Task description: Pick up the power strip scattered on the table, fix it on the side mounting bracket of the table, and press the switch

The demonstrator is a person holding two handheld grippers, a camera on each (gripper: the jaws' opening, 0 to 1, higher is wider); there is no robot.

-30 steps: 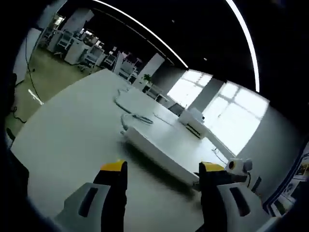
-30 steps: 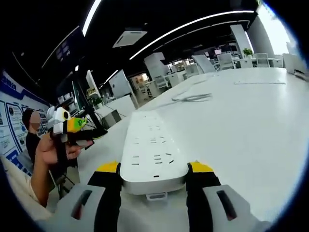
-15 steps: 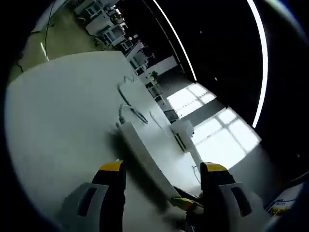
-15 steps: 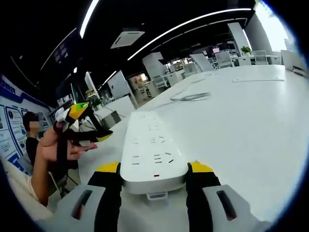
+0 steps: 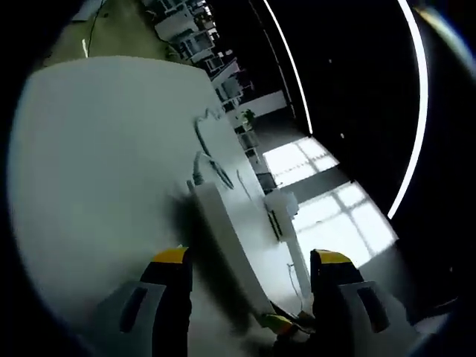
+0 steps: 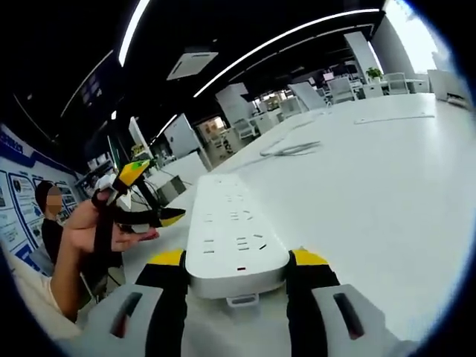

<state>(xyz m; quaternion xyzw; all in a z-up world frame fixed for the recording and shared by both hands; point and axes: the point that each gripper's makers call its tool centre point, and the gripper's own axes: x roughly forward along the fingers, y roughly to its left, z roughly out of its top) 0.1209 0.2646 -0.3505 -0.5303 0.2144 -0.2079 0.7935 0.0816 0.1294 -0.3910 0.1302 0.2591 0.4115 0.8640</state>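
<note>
The white power strip [image 6: 236, 238] lies lengthwise on the white table [image 6: 387, 193], sockets up. My right gripper [image 6: 236, 258] is shut on its near end, a yellow-tipped jaw on each side. My left gripper [image 6: 152, 197], held in a hand, hovers open to the left of the strip, past the table edge. In the left gripper view the strip [image 5: 223, 234] runs edge-on across the table [image 5: 97, 171], and my left gripper [image 5: 251, 257] stands open above it with nothing between its jaws. A yellow fingertip [image 5: 279, 323] of the right gripper shows at the strip's lower end.
The strip's cable [image 6: 294, 149] lies coiled further along the table [image 5: 212, 167]. A flat sheet [image 6: 394, 117] lies at the far right. A white box [image 5: 279, 212] stands beyond the strip. A person [image 6: 48, 223] is at the left. Office desks and chairs stand behind.
The left gripper has tilted and moved a little nearer the strip's side, its jaws still apart. The right gripper and the strip have stayed where they were.
</note>
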